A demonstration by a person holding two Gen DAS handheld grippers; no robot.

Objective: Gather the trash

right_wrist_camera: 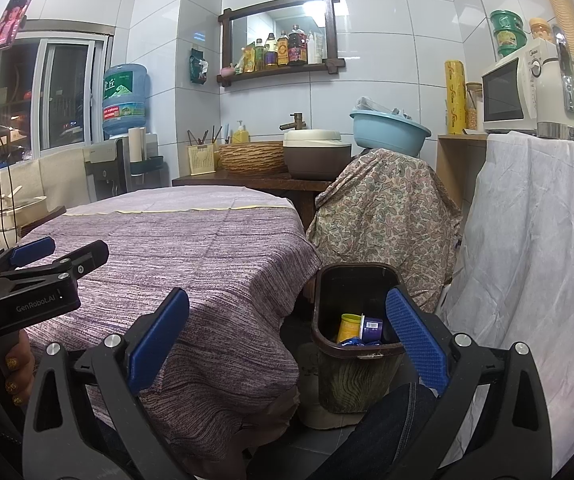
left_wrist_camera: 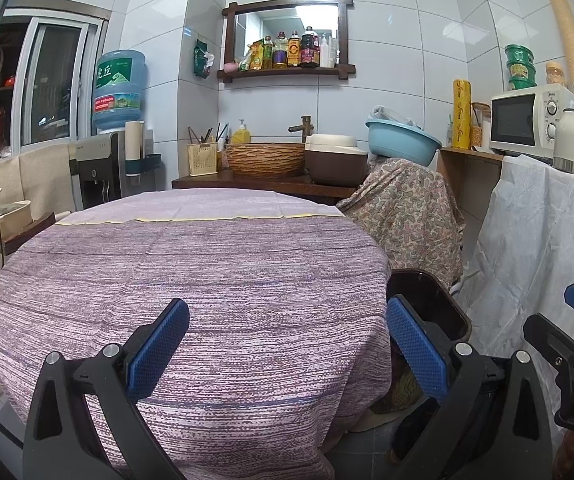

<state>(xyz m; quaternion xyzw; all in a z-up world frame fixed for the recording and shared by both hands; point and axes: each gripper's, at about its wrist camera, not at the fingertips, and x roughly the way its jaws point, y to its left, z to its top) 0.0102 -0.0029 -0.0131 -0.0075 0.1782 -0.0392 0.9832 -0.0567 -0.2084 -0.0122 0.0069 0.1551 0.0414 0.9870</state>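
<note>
Both grippers' jaws are wide apart, holding nothing. The light yellow cup [right_wrist_camera: 347,327] in the brown bin [right_wrist_camera: 357,350] would probably squash; pinch its rim gently.

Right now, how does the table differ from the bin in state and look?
The table is bare under a purple striped cloth, with no trash showing on it; the bin on the floor to the right of it already holds a yellow cup, a purple cup and blue wrappers. The table is broad and cloth-draped; the bin is narrow, dark-rimmed and open-topped. Neither is touched by a gripper.
</note>
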